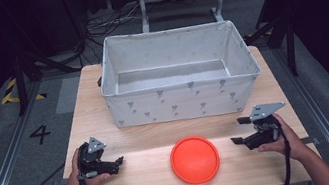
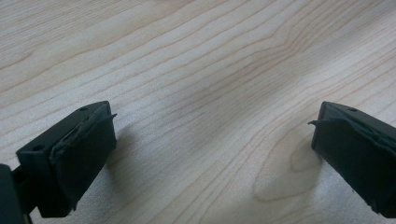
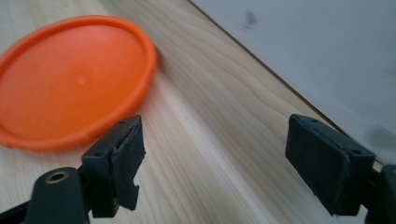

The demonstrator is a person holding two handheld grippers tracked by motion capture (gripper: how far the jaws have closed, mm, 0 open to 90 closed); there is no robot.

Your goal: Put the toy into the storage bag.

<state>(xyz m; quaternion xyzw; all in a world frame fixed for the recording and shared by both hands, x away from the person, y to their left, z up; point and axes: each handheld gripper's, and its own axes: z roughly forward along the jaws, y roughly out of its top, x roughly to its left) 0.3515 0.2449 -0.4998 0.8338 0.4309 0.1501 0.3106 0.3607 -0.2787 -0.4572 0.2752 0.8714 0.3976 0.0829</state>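
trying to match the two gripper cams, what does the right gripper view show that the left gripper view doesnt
Right gripper view: the orange disc lying flat on the table, just beyond the open right gripper, and the white fabric bin wall at the upper right.

Left gripper view: the open left gripper over bare wood, with a knot in the grain.

Both: the light wooden table, and black fingers spread apart holding nothing.

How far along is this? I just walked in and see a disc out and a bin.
Nothing looks done yet: the bin appears empty and the orange disc lies flat on the table in front of it. Nothing is in hand: the left claw and right claw are both open, on either side of the disc. If the disc is meant for the bin, that whole job is left.
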